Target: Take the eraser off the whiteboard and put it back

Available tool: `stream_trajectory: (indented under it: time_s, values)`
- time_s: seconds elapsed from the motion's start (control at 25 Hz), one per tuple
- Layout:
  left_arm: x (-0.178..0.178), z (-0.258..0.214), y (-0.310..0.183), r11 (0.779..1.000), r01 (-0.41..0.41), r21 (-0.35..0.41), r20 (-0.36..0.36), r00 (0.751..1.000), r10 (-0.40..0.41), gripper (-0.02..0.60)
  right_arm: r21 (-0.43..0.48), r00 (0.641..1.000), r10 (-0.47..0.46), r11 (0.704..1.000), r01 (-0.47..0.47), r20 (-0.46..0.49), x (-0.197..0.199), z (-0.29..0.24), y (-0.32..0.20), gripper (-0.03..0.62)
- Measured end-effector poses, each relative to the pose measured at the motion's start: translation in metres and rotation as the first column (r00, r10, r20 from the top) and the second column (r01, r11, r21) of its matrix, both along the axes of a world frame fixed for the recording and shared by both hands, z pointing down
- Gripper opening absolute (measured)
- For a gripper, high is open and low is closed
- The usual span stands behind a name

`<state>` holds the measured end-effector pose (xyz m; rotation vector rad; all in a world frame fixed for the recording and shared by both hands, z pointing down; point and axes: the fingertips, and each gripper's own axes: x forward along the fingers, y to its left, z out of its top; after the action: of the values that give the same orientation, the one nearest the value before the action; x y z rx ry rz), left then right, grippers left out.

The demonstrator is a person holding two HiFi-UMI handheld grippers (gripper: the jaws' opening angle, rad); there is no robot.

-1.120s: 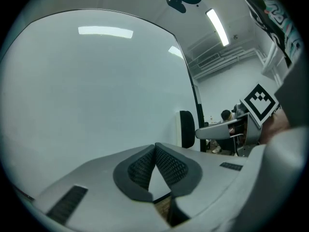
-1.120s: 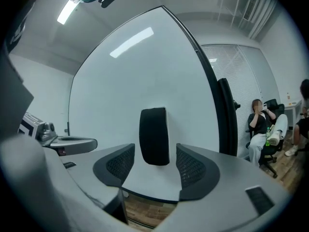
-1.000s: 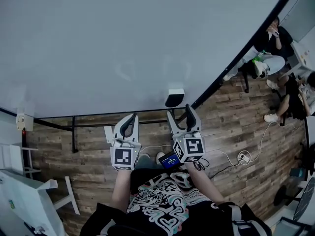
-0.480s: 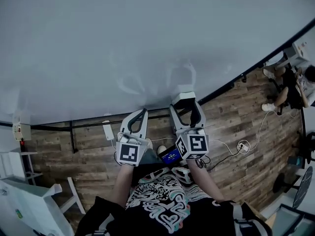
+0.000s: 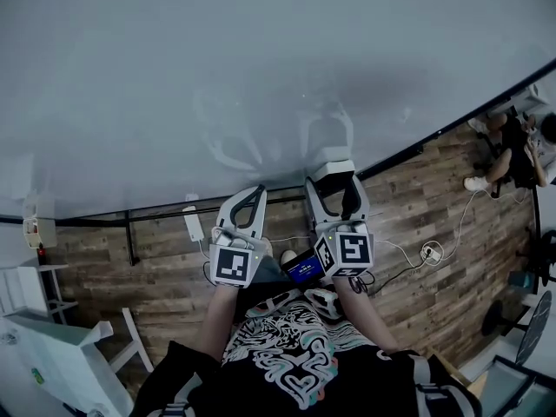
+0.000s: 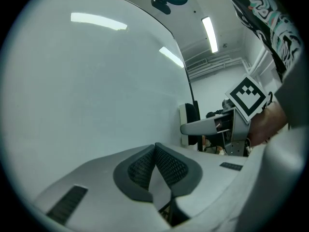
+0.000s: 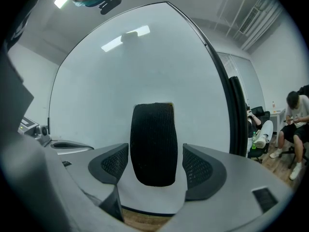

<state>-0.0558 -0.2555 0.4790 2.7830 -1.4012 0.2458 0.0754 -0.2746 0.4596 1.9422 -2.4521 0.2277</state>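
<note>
Left gripper: ribbed rubber pads are pressed together, nothing between. Right gripper: jaws are spread wide, clear either side of the eraser, oblong, round-ended, black, knit-textured, stuck flat on the glossy whiteboard

The head camera is looking steeply down from above the person, taking in the lower part of the whiteboard, the wooden floor and both grippers from above and behind. The camera on the left gripper is sitting close to the board and facing along its fingers, skimming the surface at a slant, so the right gripper is showing side-on toward its right edge. The camera on the right gripper is facing the board nearly square-on, very near, with the eraser standing in the gap between its fingers. All three views are sharing the whiteboard. The head view and right gripper view are also sharing the eraser and the seated people at the right.
</note>
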Motion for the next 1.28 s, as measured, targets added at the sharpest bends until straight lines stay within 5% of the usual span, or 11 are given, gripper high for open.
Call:
stream_trajectory:
  time_s: [0.28, 0.48, 1.28]
  values:
    - [-0.007, -0.003, -0.004, 1.000, 0.007, 0.010, -0.002, 1.000, -0.007, 0.029, -0.005, 0.998, 0.026, 1.000, -0.026, -0.057, -0.004, 0.003, -0.006, 0.328]
    - [-0.015, -0.006, -0.003, 1.000, 0.007, 0.019, -0.005, 1.000, -0.007, 0.029, 0.004, 0.997, 0.049, 0.999, -0.049, -0.065, -0.003, 0.000, -0.004, 0.267]
    - [-0.018, -0.006, 0.003, 0.997, -0.045, 0.057, -0.030, 0.998, 0.046, 0.029, 0.009, 0.995, 0.069, 0.998, -0.068, -0.077, -0.008, 0.005, 0.032, 0.253]
